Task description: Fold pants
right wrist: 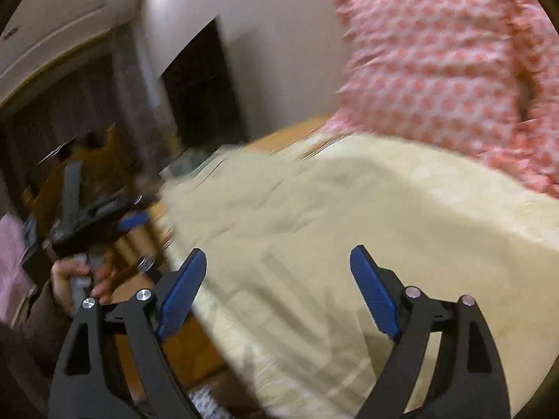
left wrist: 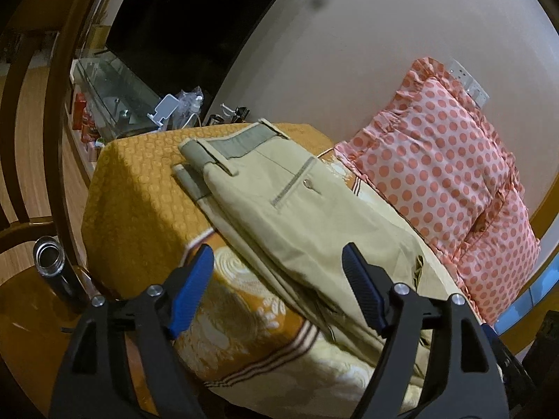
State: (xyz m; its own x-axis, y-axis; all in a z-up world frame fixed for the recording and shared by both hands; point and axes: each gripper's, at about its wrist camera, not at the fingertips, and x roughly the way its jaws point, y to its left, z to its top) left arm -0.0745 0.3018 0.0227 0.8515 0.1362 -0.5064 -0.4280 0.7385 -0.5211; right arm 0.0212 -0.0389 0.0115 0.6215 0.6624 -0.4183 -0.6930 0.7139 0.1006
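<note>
Both grippers' jaws gape; pants (left wrist: 300, 209) lie apparently just beyond.

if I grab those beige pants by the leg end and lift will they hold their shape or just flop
Probably flop: the pants lie in soft, layered folds on the bedspread, so the free layers would likely slide apart and drape. The waistband looks thicker and may hang heavier. Both the left tool and right tool are open, gripping nothing.

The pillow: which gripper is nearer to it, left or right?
Right, probably. The right gripper hangs open above the pants, pillow close ahead. The left gripper, open, is at the pants' outer edge.
</note>
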